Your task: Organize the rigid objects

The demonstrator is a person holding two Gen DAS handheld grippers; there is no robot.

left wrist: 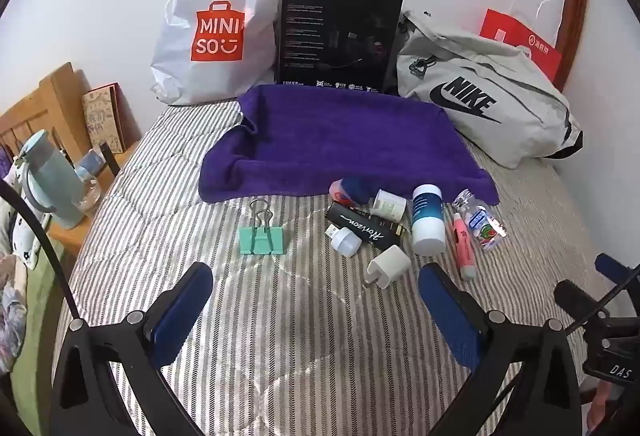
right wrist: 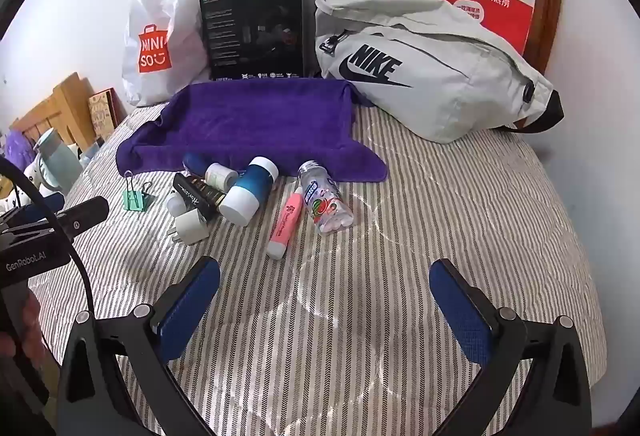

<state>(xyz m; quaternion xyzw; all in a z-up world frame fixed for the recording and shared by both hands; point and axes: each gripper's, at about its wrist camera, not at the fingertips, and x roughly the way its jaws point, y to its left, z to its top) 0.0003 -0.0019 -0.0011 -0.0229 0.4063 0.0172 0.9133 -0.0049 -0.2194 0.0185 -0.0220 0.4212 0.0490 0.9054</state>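
Small rigid objects lie on the striped bed in front of a purple towel (left wrist: 340, 140) (right wrist: 248, 124): a green binder clip (left wrist: 261, 238) (right wrist: 137, 198), a white charger plug (left wrist: 389, 266) (right wrist: 191, 227), a black tube (left wrist: 366, 229) (right wrist: 200, 196), a blue-and-white bottle (left wrist: 427, 218) (right wrist: 250, 196), a pink marker (left wrist: 463, 246) (right wrist: 285, 222) and a clear candy bottle (left wrist: 480, 218) (right wrist: 326, 204). My left gripper (left wrist: 316, 290) is open and empty just short of the plug. My right gripper (right wrist: 325, 286) is open and empty, short of the marker.
At the wall stand a white Miniso bag (left wrist: 218, 24) (right wrist: 160, 40), a black Hecate box (left wrist: 338, 36) (right wrist: 256, 26), a grey Nike bag (left wrist: 480, 96) (right wrist: 424, 76) and a red paper bag (right wrist: 480, 4). A wooden bedside stand with a teal jug (left wrist: 50, 180) is at left.
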